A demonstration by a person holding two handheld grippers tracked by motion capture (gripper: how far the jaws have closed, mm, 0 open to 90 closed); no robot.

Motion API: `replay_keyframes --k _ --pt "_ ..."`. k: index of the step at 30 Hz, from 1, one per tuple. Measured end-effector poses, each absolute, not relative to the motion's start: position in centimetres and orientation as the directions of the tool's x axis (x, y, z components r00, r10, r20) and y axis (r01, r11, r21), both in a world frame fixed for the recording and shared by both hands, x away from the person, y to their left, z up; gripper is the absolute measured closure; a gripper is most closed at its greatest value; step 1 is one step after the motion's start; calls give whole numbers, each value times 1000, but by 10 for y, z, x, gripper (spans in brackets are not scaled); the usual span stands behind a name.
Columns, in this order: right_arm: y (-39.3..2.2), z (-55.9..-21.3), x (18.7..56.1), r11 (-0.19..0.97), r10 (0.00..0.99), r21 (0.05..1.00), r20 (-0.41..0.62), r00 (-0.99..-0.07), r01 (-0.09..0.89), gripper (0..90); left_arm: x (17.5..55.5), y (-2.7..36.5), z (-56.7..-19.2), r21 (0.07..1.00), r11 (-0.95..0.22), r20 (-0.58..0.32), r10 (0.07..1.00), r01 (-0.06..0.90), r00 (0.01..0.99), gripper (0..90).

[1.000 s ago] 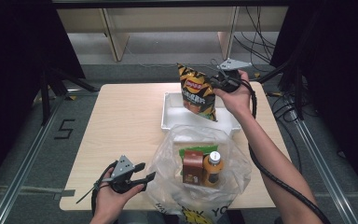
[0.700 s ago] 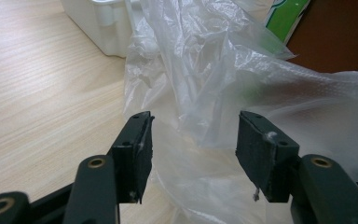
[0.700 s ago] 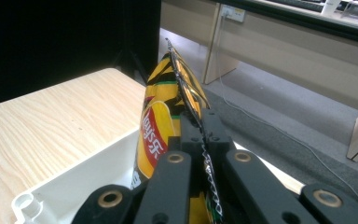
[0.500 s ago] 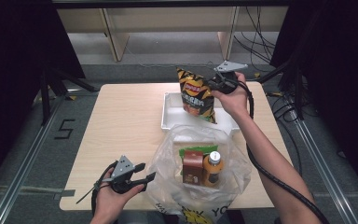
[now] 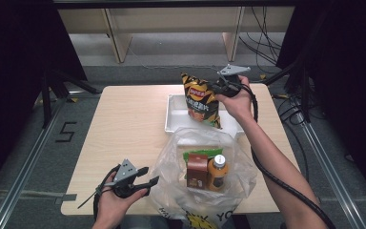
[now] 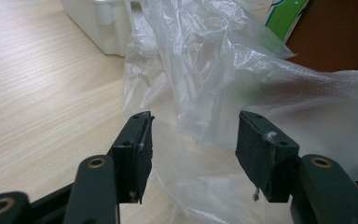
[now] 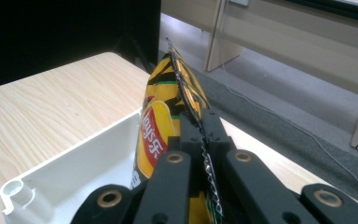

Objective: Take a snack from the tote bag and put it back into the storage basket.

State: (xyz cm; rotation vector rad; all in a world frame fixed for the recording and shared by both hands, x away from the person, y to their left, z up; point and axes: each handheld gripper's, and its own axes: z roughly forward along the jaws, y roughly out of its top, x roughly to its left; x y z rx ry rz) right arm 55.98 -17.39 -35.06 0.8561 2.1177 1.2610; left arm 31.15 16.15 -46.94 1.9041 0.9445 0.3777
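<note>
A yellow and black chip bag (image 5: pixel 201 99) hangs upright over the white tray (image 5: pixel 176 119) at the table's far side. My right gripper (image 5: pixel 218 87) is shut on the bag's crimped top edge; in the right gripper view the jaws (image 7: pixel 204 123) pinch that seam of the chip bag (image 7: pixel 161 121). A clear plastic bag (image 5: pixel 205 171) lies at the near edge, holding a green box, a brown carton (image 5: pixel 196 170) and an orange bottle (image 5: pixel 216 172). My left gripper (image 5: pixel 145 177) stands open at its left rim. In the left gripper view the plastic bag (image 6: pixel 223 70) lies loose ahead of the left gripper (image 6: pixel 193 140), unpinched.
The wooden table (image 5: pixel 119 129) is bare on its left half. In the right gripper view the tray (image 7: pixel 74 172) is hollow below the chip bag. Desk legs and cables stand on the floor beyond the far edge. Dark frames flank both sides of the table.
The chip bag in the right gripper has shifted slightly, hanging a little lower over the tray. The left gripper has stayed where it was.
</note>
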Motion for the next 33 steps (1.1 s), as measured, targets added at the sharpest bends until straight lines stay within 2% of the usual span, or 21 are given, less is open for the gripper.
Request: replay_keyframes --k 13,17,26,29,31,33 --pt "-174 -358 566 338 763 899 -90 -640 277 895 310 162 -469 853 -239 -138 755 464 641 451" --pt "-177 -357 568 364 757 888 -105 -644 283 875 311 162 -470 855 -236 -142 751 463 645 452" --pt "-182 -357 569 370 793 877 -126 -596 307 693 310 161 -469 852 -242 -137 752 464 645 452" --pt "-183 -352 566 360 808 873 -116 -577 329 581 310 161 -469 853 -251 -129 748 458 651 452" --pt "-185 -351 566 357 815 883 -134 -564 306 546 310 160 -469 851 -241 -140 751 466 645 452" --pt "-186 -349 564 351 820 876 -116 -561 332 524 310 160 -469 851 -242 -139 751 465 646 452"
